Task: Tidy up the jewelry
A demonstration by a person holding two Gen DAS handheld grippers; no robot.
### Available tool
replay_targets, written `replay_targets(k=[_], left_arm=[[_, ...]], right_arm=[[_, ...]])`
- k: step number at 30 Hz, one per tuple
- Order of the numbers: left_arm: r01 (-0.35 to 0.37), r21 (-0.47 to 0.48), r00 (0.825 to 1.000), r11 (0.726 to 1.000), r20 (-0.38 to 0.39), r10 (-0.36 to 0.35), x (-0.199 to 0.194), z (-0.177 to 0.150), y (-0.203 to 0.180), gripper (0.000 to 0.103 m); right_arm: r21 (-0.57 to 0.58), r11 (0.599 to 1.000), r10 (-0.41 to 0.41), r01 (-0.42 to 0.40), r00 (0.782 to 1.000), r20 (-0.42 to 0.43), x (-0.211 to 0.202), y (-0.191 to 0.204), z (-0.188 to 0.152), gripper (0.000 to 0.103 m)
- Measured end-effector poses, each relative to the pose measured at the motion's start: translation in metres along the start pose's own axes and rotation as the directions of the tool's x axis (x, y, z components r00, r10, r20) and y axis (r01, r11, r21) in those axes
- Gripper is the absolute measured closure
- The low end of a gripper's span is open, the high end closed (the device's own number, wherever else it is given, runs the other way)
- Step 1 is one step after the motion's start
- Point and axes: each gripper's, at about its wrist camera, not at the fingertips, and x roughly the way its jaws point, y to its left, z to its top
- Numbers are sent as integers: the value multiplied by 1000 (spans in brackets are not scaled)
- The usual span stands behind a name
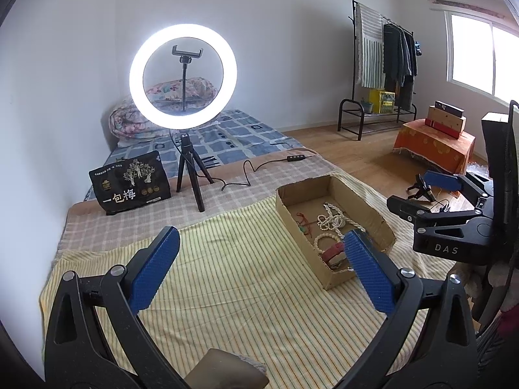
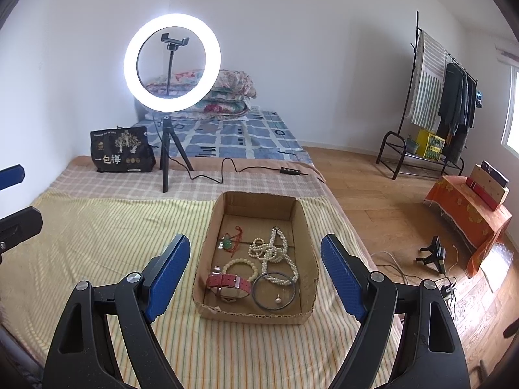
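A shallow cardboard box (image 2: 306,227) rests on the striped cloth (image 2: 113,227). Inside lie a pearl necklace (image 2: 275,253), a cream bead bracelet (image 2: 241,264), a red-strap watch (image 2: 228,283), a dark bangle (image 2: 275,290), a small pearl piece (image 2: 278,299) and a green pendant on red cord (image 2: 228,243). My right gripper (image 2: 256,275) stands open over the box's near end, with nothing between its blue pads. My left gripper (image 1: 259,262) is open over the cloth, left of the box (image 1: 369,207); its right pad (image 1: 369,269) hides part of the box. The right gripper (image 1: 431,191) shows at the right edge.
A lit ring light on a tripod (image 2: 172,61) and a black snack bag (image 2: 121,155) stand at the back, with a cable and remote (image 2: 288,170). Wooden floor lies to the right, with a small tripod (image 2: 434,253), an orange-covered stand (image 2: 467,210) and a clothes rack (image 2: 434,103).
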Motion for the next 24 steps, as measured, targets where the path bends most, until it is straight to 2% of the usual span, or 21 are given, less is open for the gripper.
replay_targets(k=[24], left_arm=[[7, 2, 1000, 1000, 5, -7, -1, 1, -4, 0]], right_arm=[[10, 1000, -21, 21, 1000, -13, 3, -5, -2, 20]])
